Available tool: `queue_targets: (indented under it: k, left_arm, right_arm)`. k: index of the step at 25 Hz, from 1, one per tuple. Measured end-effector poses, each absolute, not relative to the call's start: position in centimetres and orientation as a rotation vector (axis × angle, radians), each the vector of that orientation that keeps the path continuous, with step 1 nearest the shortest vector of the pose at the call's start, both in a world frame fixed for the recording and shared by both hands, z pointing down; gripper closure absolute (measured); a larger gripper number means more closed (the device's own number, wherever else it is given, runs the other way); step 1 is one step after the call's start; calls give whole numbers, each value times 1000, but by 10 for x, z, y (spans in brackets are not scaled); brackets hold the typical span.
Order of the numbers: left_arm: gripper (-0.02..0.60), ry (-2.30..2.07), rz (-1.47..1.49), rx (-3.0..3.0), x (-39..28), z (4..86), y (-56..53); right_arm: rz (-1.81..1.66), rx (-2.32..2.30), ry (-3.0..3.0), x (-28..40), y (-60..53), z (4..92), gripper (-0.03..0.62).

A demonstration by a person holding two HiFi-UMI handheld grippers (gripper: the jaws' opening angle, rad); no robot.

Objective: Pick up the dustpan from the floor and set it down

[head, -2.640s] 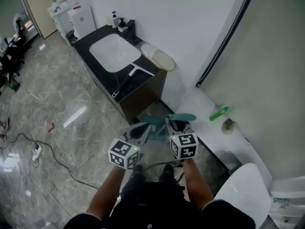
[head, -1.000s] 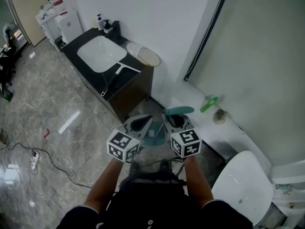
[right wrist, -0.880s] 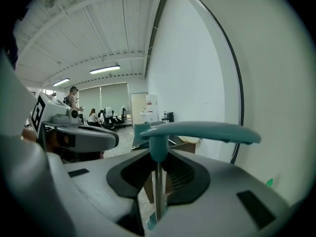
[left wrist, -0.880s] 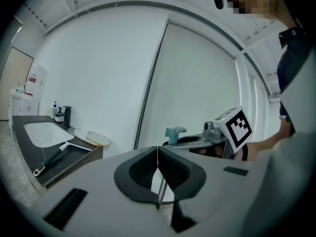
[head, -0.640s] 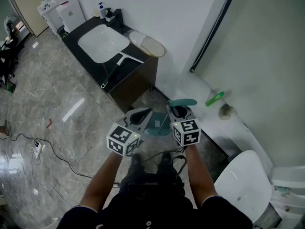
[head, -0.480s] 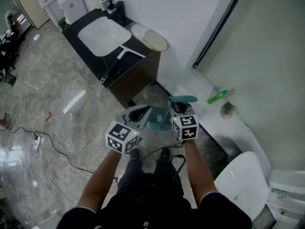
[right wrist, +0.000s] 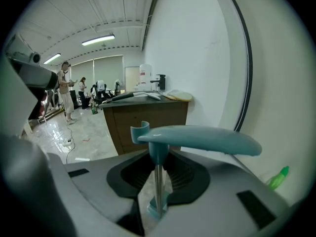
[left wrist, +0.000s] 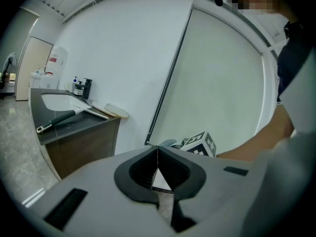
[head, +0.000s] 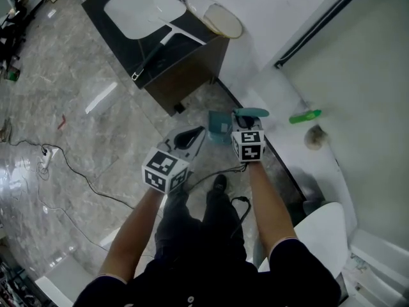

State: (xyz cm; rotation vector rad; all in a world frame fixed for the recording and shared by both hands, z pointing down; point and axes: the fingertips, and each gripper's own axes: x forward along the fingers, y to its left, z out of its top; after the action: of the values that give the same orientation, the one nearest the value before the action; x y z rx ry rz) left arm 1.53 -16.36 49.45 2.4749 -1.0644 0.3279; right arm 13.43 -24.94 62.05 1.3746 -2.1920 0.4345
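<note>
The teal dustpan has a long upright stem; its handle top (head: 250, 112) and pan (head: 218, 125) show in the head view, low over the floor by the white ledge. My right gripper (head: 243, 124) is shut on the stem just under the handle. In the right gripper view the handle (right wrist: 197, 137) lies across above the jaws, the metal stem (right wrist: 158, 181) runs down between them, and my right gripper (right wrist: 158, 168) pinches it. My left gripper (head: 194, 135) hangs beside it to the left, shut and empty, its pads (left wrist: 157, 157) touching.
A dark cabinet (head: 185, 75) with a white sink (head: 144, 8) stands ahead on the left. A green bottle (head: 305, 116) lies on the white ledge by the wall. A white toilet (head: 319, 235) is at the lower right. A black cable (head: 83, 178) trails over the marble floor.
Both grippers have sunk towards the floor. The right one has carried the dustpan down and forward, nearer the ledge. The jaws of both look unchanged.
</note>
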Motion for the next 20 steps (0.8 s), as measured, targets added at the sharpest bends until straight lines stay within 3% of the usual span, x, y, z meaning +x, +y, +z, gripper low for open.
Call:
queue_targets:
  k: [20]
  left_arm:
    - [568,-1085,354,2331,-4,551,-161]
  right_arm:
    - [435,1287,-2137,91,-263,704,497]
